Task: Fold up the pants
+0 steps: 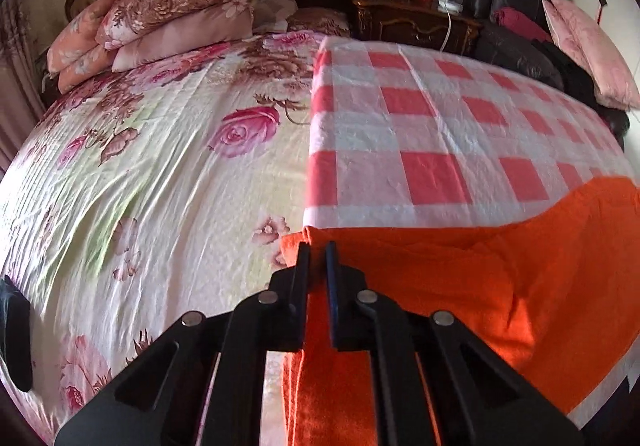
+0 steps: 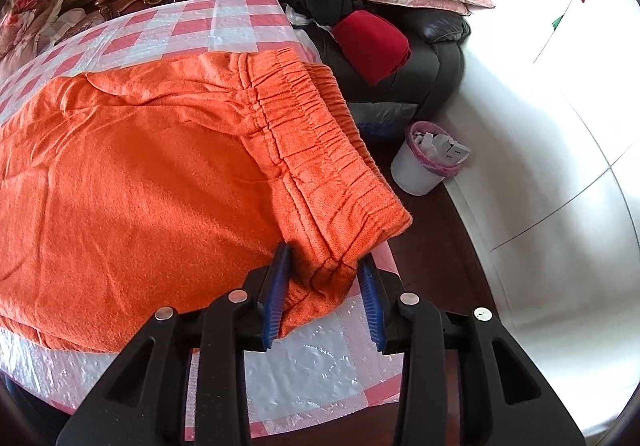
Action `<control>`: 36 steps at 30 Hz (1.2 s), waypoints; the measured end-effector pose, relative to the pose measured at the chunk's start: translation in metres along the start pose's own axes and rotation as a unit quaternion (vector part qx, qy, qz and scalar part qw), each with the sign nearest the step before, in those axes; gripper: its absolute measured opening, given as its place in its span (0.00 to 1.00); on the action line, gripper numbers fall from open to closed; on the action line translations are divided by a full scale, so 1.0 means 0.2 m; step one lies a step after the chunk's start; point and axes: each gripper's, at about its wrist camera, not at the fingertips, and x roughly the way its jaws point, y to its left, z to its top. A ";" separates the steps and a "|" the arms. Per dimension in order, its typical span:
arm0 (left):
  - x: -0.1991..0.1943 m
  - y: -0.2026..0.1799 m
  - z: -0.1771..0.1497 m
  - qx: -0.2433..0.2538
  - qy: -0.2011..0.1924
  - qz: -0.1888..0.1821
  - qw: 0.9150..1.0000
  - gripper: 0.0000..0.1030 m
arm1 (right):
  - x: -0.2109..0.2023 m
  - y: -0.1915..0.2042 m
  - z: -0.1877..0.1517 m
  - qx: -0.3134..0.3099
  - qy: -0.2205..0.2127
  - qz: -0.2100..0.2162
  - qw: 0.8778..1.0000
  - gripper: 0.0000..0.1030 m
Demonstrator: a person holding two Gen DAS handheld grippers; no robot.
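Orange pants [image 2: 152, 181] lie on a red-and-white checked plastic cloth [image 2: 172, 29] on the bed. Their elastic waistband [image 2: 320, 141] is at the right edge. My right gripper [image 2: 325, 260] has its blue-padded jaws around the near waistband corner, which bunches between them. In the left wrist view the pants [image 1: 500, 286] spread to the right over the checked cloth [image 1: 420, 117]. My left gripper [image 1: 318, 248] is shut on the pants' edge, and the cloth hangs down between its black fingers.
A floral bedsheet [image 1: 140, 173] covers the bed's left side, with stacked floral pillows [image 1: 168, 9] by the tufted headboard. A wooden nightstand [image 1: 412, 19] stands behind. A dark sofa [image 2: 400, 45] with clothes and pink cushions, and a white bin [image 2: 424, 157], are to the right on the floor.
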 end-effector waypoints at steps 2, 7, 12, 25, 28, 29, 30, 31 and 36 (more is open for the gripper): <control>0.02 0.05 0.02 -0.021 -0.006 0.020 1.000 0.07 | 0.00 0.00 0.00 0.002 -0.002 -0.012 1.000 0.46; 0.12 0.07 0.01 -0.042 0.010 0.014 0.999 0.07 | 0.00 -0.03 -0.01 0.006 -0.001 -0.009 1.000 0.56; 0.08 0.15 0.01 -0.084 0.000 0.039 0.996 0.23 | 0.00 -0.05 -0.01 0.014 -0.002 -0.007 1.000 0.64; -0.52 -0.54 -0.40 -0.055 -0.092 0.031 0.994 0.64 | -0.34 -0.01 -0.03 0.061 -0.156 0.072 0.983 0.66; -0.49 -0.90 -0.44 -0.040 -0.080 0.008 0.996 0.63 | -0.33 0.21 -0.01 0.024 -0.146 0.124 0.981 0.66; -0.47 -1.04 -0.45 -0.032 -0.069 -0.010 0.997 0.63 | -0.33 0.27 -0.02 0.014 -0.142 0.136 0.980 0.66; -0.45 -1.15 -0.45 -0.022 -0.061 -0.021 0.998 0.61 | -0.32 0.35 -0.03 -0.002 -0.136 0.145 0.980 0.66; -0.44 -1.27 -0.46 -0.010 -0.053 -0.030 0.998 0.58 | -0.32 0.41 -0.05 -0.013 -0.131 0.144 0.981 0.66; -0.40 -1.70 -0.57 0.062 -0.030 -0.070 0.995 0.58 | -0.21 0.55 -0.17 -0.054 -0.077 0.141 0.986 0.71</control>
